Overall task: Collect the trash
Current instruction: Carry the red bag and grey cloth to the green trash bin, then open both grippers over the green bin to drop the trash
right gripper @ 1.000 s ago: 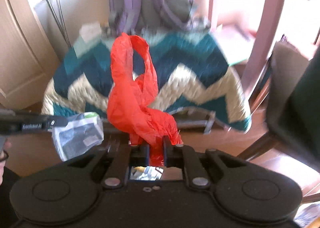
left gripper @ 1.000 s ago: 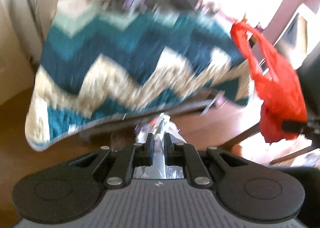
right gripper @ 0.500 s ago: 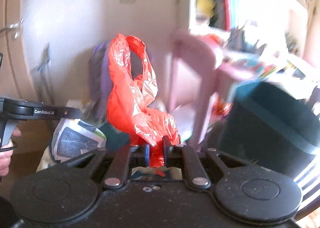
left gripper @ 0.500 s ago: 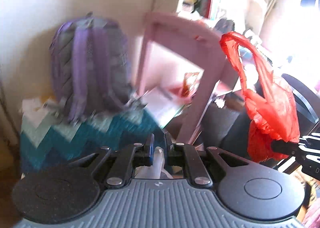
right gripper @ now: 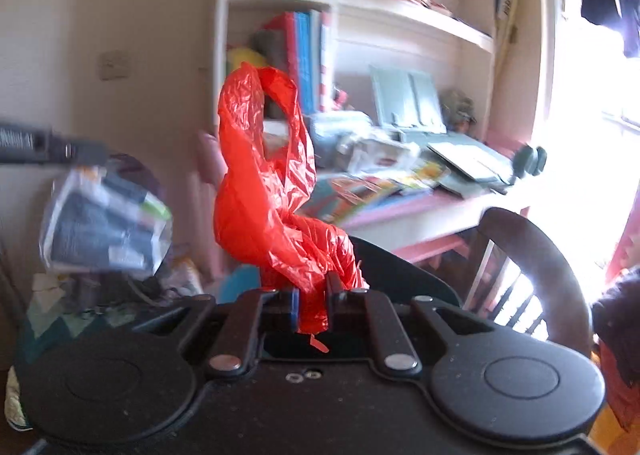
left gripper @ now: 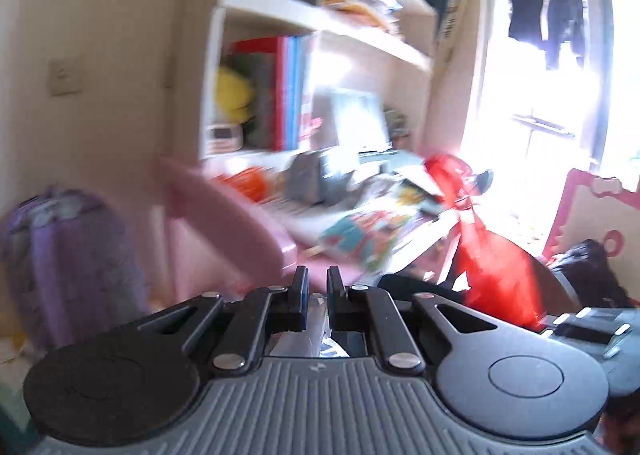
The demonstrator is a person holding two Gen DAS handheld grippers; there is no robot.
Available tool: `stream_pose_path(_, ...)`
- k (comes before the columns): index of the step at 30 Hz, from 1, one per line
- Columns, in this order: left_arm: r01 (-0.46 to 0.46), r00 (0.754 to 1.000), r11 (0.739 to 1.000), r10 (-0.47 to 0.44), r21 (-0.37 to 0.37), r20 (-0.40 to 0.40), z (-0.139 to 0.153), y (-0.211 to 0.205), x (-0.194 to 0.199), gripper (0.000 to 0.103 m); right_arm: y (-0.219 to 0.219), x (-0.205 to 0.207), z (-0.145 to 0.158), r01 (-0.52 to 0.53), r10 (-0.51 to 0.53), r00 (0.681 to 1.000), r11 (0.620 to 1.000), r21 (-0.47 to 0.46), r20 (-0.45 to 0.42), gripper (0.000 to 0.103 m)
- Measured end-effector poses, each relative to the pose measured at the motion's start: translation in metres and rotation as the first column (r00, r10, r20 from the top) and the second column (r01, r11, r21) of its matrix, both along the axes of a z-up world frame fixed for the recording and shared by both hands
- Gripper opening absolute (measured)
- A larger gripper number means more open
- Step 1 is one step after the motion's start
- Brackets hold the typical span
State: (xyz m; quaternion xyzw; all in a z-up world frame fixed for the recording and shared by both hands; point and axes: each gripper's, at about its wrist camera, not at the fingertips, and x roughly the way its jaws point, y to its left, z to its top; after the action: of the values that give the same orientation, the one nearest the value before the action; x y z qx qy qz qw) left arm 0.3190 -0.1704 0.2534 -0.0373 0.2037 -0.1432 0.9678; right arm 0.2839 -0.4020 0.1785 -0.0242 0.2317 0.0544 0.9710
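My right hand-held gripper pinches the red plastic bag ready; my left hand-held gripper clamps a crumpled wrapper for bagging.

White bookshelves rise above a cluttered pink desk beside a sunlit window.
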Motion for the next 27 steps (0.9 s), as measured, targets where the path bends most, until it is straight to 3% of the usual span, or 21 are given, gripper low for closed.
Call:
stream_pose_path(4,0.059,0.998,0.998,-0.059,0.007,-0.003,-0.001,-0.054,0.022,0.009,-0.021,0.015,-0.017,0.037,-0.037,0.998,0.999,-0.004,-0.056,0.011)
stream_pose_path(10,0.097,0.994,0.994,-0.094,0.048,-0.061,-0.034,-0.115,0.057,0.009,-0.033,0.034,-0.048,0.062,-0.065,0.987,0.998,-0.027,-0.145,0.012)
stream_pose_path(15,0.112,0.983,0.99,-0.097,0.091,-0.154,-0.074,-0.127,0.078,0.009,-0.037,0.046,-0.064,0.047,-0.049,0.976,0.999,-0.01,-0.21,0.022)
stream_pose_path(17,0.119,0.979,0.987,-0.098,0.108,-0.181,-0.084,-0.13,0.082,0.009,-0.038,0.048,-0.067,0.054,-0.055,0.977,0.999,-0.01,-0.207,0.022)
stream_pose_path(19,0.118,0.974,0.987,-0.093,0.11,-0.208,-0.094,-0.128,0.086,0.009,-0.04,0.048,-0.069,0.053,-0.052,0.977,0.999,0.0,-0.209,0.029)
stream_pose_path(21,0.115,0.97,0.987,-0.088,0.112,-0.226,-0.1,-0.125,0.086,0.009,-0.041,0.045,-0.069,0.056,-0.053,0.978,0.998,0.007,-0.203,0.036)
stream_pose_path(27,0.128,0.962,0.987,-0.099,0.1,-0.256,-0.103,-0.112,0.076,0.009,-0.039,0.031,-0.059,0.038,-0.034,0.981,0.999,0.018,-0.192,0.037)
